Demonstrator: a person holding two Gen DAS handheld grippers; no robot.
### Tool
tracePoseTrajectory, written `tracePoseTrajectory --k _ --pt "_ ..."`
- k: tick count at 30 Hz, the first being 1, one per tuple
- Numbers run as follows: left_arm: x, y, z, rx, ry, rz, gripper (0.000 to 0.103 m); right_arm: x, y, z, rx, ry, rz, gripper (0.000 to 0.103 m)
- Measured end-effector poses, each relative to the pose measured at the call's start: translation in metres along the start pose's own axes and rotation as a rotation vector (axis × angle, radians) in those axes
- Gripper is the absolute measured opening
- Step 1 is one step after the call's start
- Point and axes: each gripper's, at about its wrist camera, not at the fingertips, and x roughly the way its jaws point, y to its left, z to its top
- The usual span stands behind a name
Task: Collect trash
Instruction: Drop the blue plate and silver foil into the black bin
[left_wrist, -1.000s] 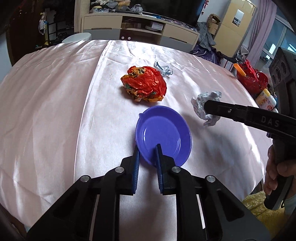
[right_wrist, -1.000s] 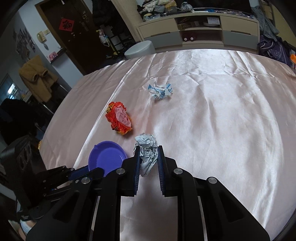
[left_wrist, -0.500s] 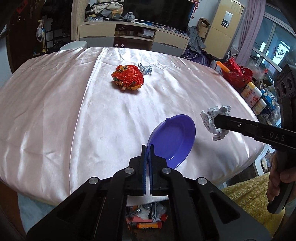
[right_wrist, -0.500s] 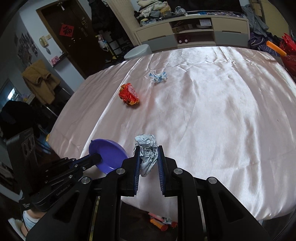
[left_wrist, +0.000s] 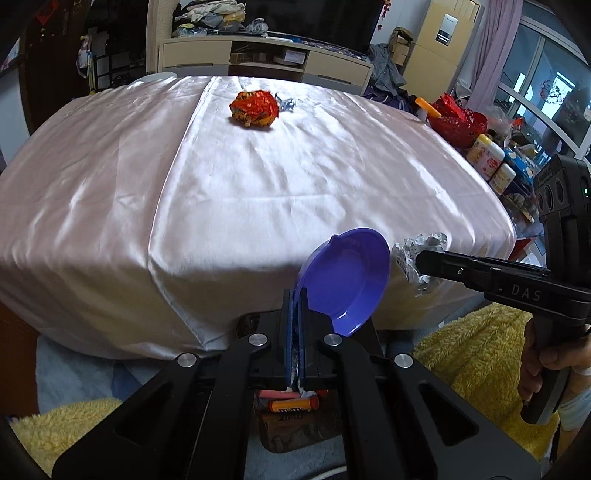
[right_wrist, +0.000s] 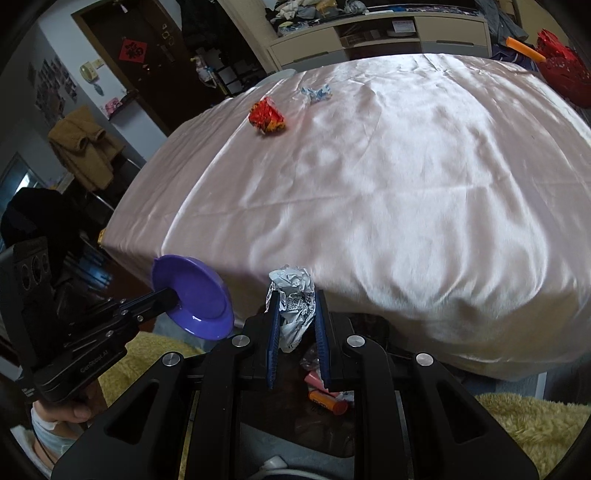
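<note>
Off the worktop's (left_wrist: 258, 177) near edge, we see the left gripper (left_wrist: 294, 299) clamped on the rim of a purple plate (left_wrist: 347, 277), tilted with its face toward the right gripper (right_wrist: 295, 314), which pinches a crumpled paper wad (right_wrist: 293, 295) standing upright. A red wrapper (left_wrist: 254, 109) lies far back on the pink satin cloth; a cluttered cabinet (left_wrist: 266, 62) stands behind.
</note>
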Motion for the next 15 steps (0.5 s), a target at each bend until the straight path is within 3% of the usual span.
tracePoseTrajectory --k 10,15 --pt "0.034 -0.001 -0.055 -0.016 0.136 0.002 0.001 0.030 -0.007 -0.056 0.012 0.096 -0.032 0.019" --pt "0.047 -0.001 -0.070 0.015 0.195 0.022 0.001 0.036 -0.020 -0.064 0.040 0.122 -0.041 0.019"
